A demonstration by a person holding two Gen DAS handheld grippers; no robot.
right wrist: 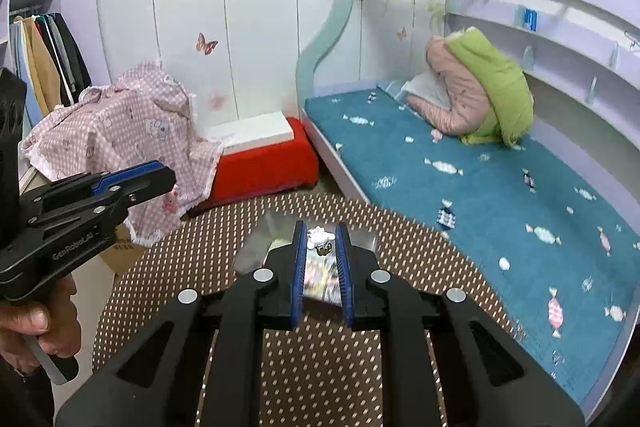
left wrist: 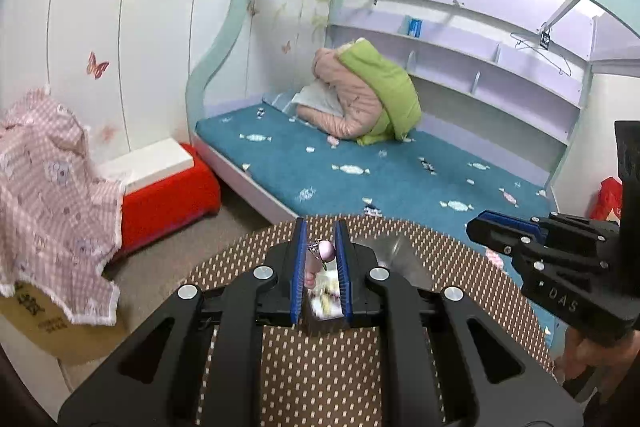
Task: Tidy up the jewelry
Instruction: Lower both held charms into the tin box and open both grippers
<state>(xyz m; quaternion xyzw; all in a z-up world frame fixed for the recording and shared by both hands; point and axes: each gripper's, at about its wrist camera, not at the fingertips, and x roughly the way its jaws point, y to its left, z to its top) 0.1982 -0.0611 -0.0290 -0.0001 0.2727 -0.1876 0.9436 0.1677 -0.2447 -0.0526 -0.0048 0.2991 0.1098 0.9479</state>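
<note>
My left gripper [left wrist: 321, 233] is shut on a pink piece of jewelry with a silver ring part [left wrist: 323, 251], held above the round brown dotted table [left wrist: 440, 247]. My right gripper [right wrist: 321, 235] is shut on a small white charm with a dark part [right wrist: 321, 239], also above the table [right wrist: 192, 259]. A clear shiny tray or box [right wrist: 276, 227] with blurred colourful items lies on the table under both grippers; it also shows in the left wrist view [left wrist: 390, 251]. The right gripper shows at the right in the left view [left wrist: 480, 227], the left gripper at the left in the right view [right wrist: 160, 179].
A bed with a teal cover [left wrist: 360, 171] and a pink and green jacket [left wrist: 368, 99] stands behind the table. A red stool with a white box [left wrist: 168, 187] and a pink checked cloth [left wrist: 52, 203] are at the left. Shelves [left wrist: 500, 75] line the bed's back.
</note>
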